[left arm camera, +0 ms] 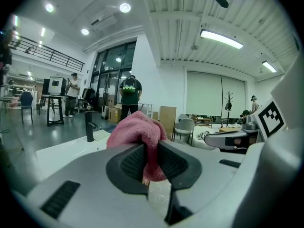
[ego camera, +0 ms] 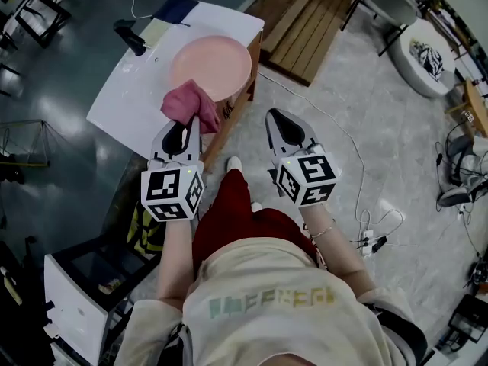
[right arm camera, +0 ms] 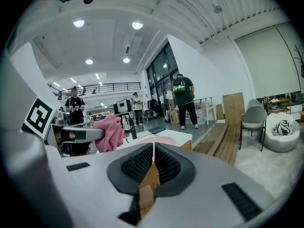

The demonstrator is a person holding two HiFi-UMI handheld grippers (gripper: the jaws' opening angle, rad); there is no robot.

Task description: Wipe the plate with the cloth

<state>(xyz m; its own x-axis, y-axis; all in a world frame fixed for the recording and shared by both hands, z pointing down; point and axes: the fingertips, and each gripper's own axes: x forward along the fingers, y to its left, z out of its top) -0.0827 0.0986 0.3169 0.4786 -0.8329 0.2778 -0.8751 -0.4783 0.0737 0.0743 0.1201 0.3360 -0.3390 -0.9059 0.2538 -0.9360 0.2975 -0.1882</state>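
Head view: pink plate (ego camera: pixel 210 65) on white table (ego camera: pixel 126 101), upper centre-left. Left gripper (ego camera: pixel 189 124) pinches pink cloth (ego camera: pixel 187 101), which overlaps the plate's lower-left rim; can't tell if they touch. Right gripper (ego camera: pixel 276 119) mid-frame, off the table, over the floor

Left gripper view: jaws clamped on the cloth (left arm camera: pixel 137 129), bunched at centre frame

Right gripper view: jaws pressed together, nothing between them. Plate (right arm camera: pixel 159 140) just past the tips, cloth (right arm camera: pixel 110 132) centre-left
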